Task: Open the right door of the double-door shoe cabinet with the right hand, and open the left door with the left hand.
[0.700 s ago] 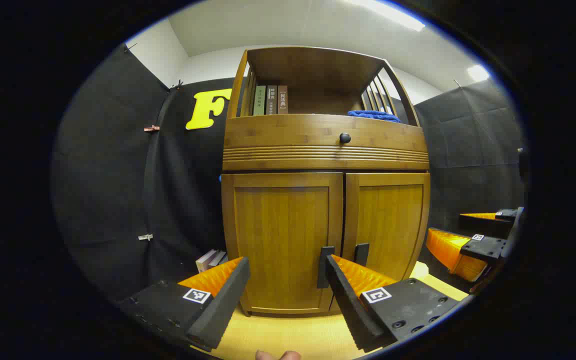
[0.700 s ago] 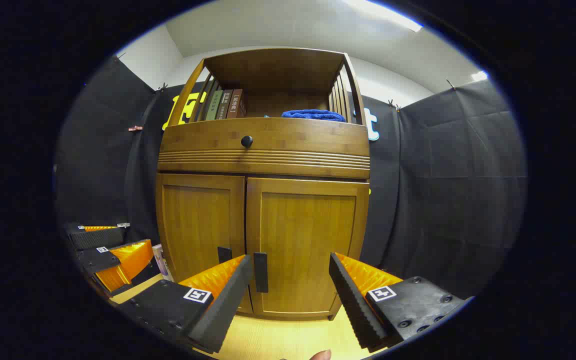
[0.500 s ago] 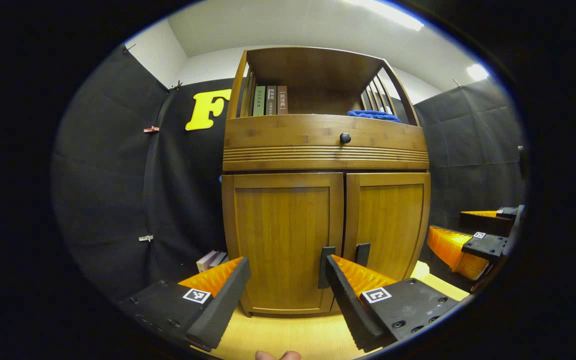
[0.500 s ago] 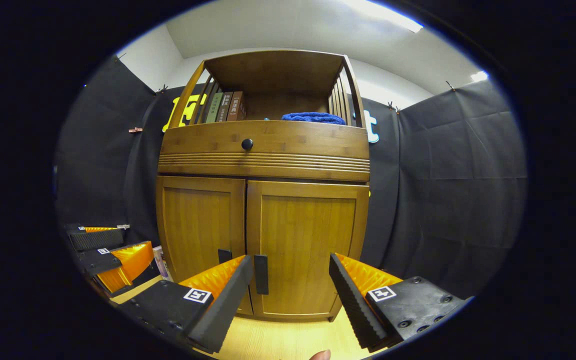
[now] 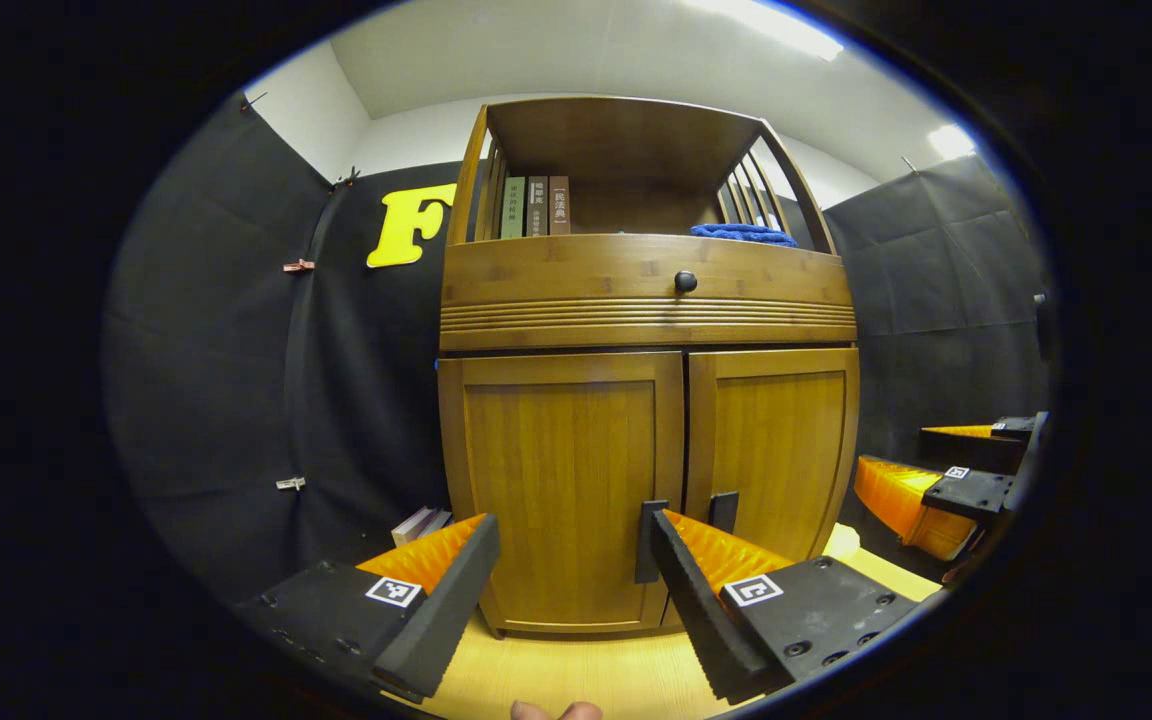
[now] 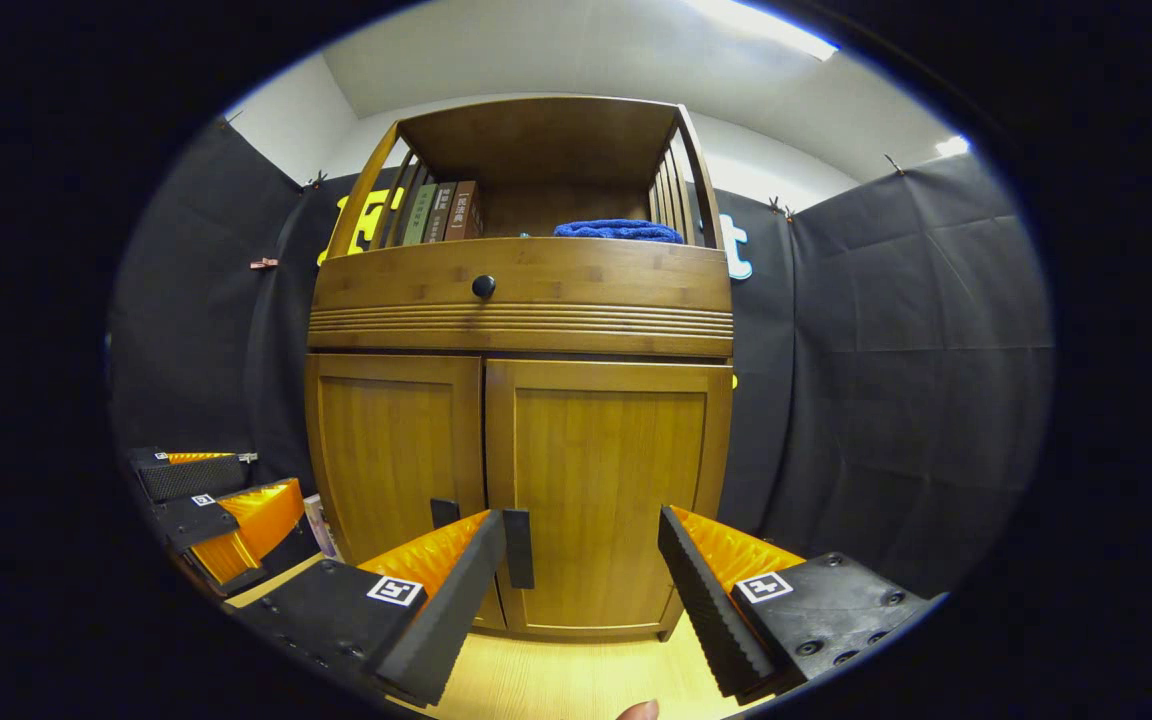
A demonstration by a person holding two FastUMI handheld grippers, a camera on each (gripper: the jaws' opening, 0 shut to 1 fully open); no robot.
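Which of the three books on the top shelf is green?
The leftmost book is green, standing against the slatted side of the shelf. The two to its right are brown, the outer one more reddish.

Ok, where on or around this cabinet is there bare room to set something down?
On the top shelf, the bare stretch between the books and the blue cloth. On the light wood floor, the patch in front of the closed doors. It is crowded at the cabinet's left foot, where more books lean.
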